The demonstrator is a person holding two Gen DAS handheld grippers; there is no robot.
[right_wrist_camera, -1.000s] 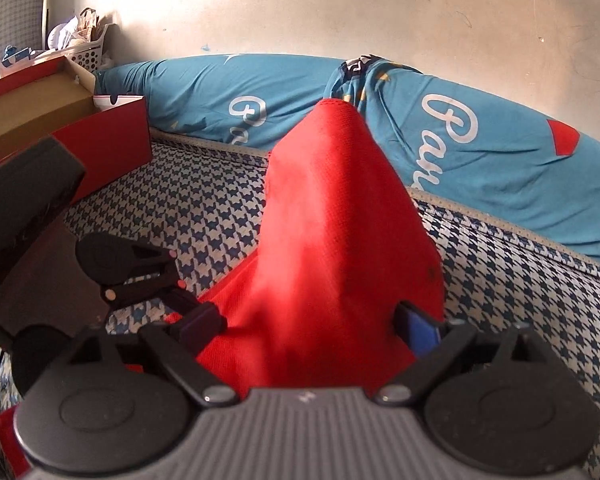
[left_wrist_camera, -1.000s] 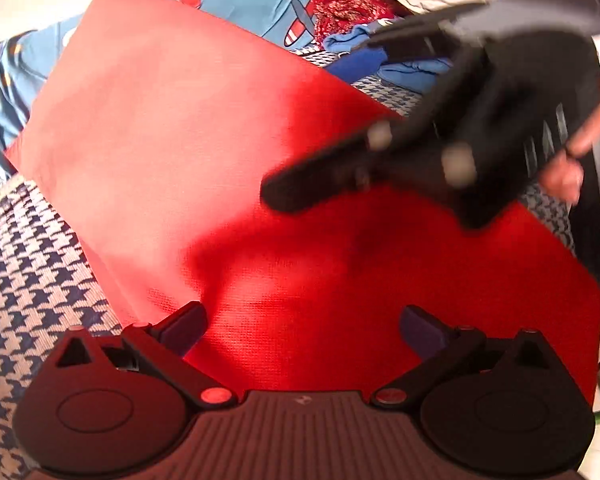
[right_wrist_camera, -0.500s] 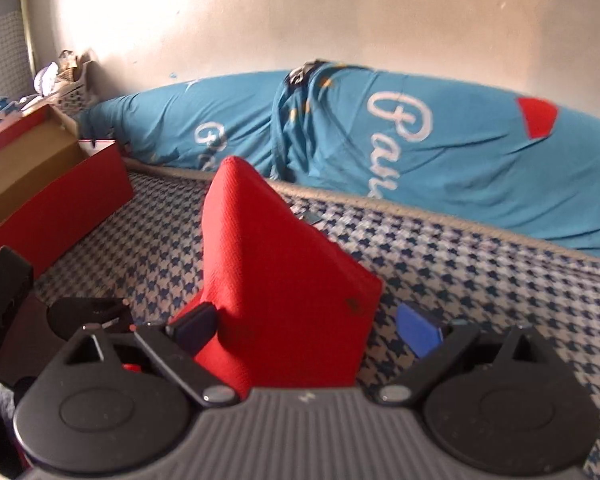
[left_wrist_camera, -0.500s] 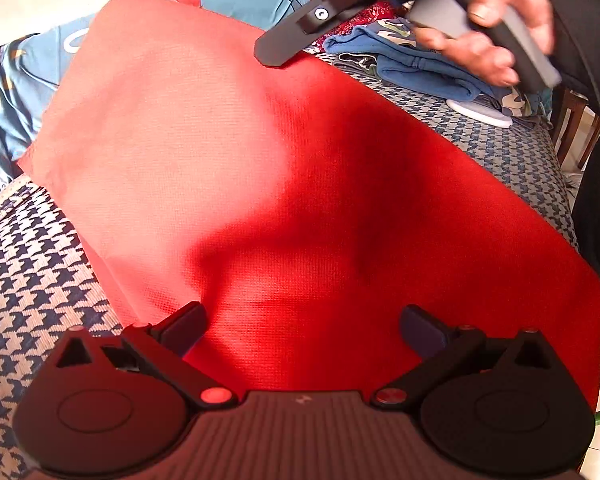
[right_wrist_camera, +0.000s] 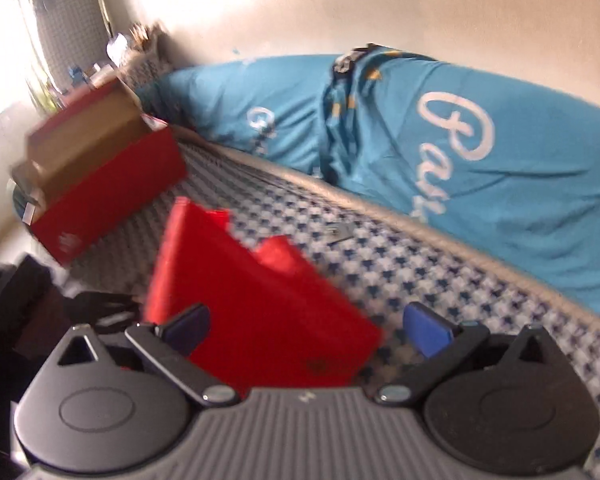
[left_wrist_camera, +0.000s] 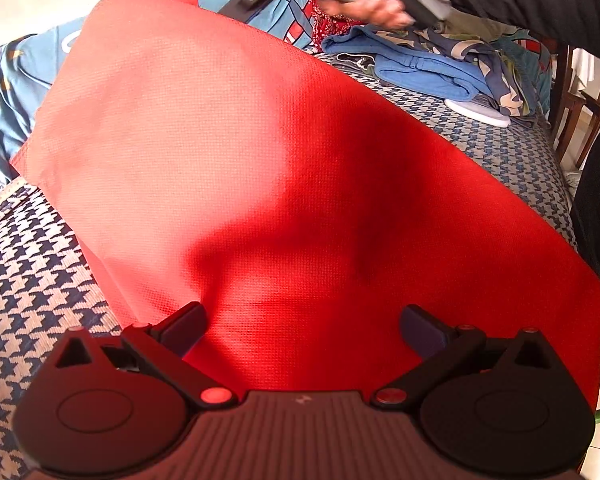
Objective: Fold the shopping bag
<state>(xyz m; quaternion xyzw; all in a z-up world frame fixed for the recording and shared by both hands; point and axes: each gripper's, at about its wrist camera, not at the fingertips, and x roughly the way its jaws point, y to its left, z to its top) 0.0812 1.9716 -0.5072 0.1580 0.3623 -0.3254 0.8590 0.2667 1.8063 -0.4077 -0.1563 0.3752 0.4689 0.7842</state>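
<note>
Red non-woven shopping bag [left_wrist_camera: 300, 184] now lies flat across the middle of the left wrist view on the houndstooth mattress [left_wrist_camera: 24, 264]. Its raised flap has dropped, so one fold looks done. Right gripper [right_wrist_camera: 306, 330], jaws just widened, holds nothing above it. Left gripper [left_wrist_camera: 302, 326] gapes empty. One bag, two grippers, one red box [right_wrist_camera: 100, 184].

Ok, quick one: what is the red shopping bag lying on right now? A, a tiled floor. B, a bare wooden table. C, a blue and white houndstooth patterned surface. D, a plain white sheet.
C: in the left wrist view the red shopping bag lies spread over the houndstooth surface, whose blue and white pattern shows on either side of it.
</note>
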